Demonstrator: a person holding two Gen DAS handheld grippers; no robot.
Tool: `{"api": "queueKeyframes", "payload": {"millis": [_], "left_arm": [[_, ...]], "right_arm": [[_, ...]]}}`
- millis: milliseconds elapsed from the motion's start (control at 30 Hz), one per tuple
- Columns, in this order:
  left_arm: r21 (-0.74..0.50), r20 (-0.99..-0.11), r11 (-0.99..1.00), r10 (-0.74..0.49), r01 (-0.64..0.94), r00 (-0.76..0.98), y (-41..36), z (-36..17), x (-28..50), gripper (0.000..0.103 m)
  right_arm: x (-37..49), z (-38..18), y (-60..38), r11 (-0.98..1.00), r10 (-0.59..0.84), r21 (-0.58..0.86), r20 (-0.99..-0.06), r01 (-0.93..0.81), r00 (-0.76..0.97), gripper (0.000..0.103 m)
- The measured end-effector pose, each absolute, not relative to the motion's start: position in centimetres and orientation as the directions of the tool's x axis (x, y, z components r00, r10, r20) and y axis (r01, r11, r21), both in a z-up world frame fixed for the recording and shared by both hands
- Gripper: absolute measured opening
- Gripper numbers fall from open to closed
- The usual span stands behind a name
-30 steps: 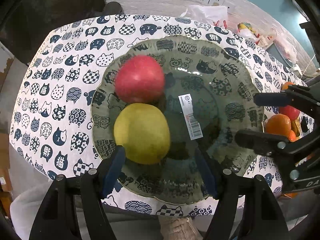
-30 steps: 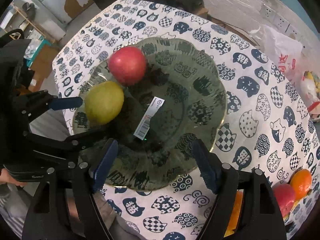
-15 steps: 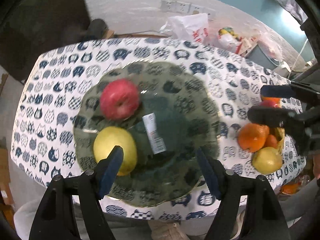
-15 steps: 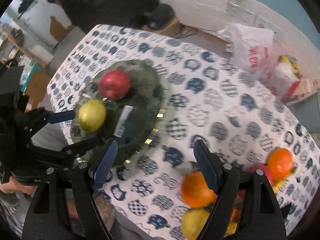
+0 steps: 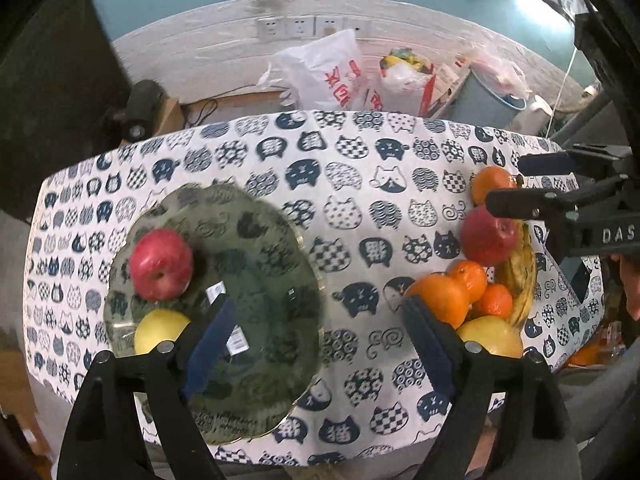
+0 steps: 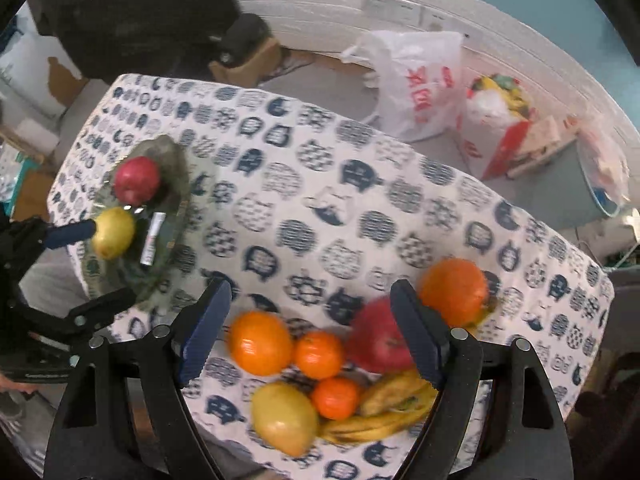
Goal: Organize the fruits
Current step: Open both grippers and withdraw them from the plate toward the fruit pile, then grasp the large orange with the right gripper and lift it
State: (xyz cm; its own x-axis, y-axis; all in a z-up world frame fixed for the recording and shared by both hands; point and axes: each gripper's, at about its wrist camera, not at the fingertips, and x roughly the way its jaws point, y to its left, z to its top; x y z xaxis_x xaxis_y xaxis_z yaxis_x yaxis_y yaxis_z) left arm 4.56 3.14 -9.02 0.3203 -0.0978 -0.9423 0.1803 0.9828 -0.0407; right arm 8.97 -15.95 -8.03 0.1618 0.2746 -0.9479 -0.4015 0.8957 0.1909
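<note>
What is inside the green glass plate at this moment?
The green glass plate holds a red apple, a yellow fruit and a barcode label. The left tool's finger covers part of it.

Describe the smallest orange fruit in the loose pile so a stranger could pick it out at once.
On the cat-print tablecloth, away from the glass plate, lies a loose pile of fruit. The small mandarin sits near its middle, between the yellow pear and the bananas. It is the smallest orange fruit, smaller than the mandarin just above it.

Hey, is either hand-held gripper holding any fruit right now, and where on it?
Nothing is held. The left hand-held gripper is opening, empty; the right hand-held gripper is open, empty.
</note>
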Motion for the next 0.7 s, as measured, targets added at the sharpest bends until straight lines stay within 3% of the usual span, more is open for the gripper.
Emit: {"api": "queueKeyframes", "payload": {"millis": [700], "left_arm": [[0.011,-0.967,0.963,-0.058,0.269,0.248,-4.4,-13.3,10.8,0.087]], "right_arm": [[14.6,-16.1,-23.6,0.953,0.185,0.159,-0.980,-0.258,0.078,0.082]]}}
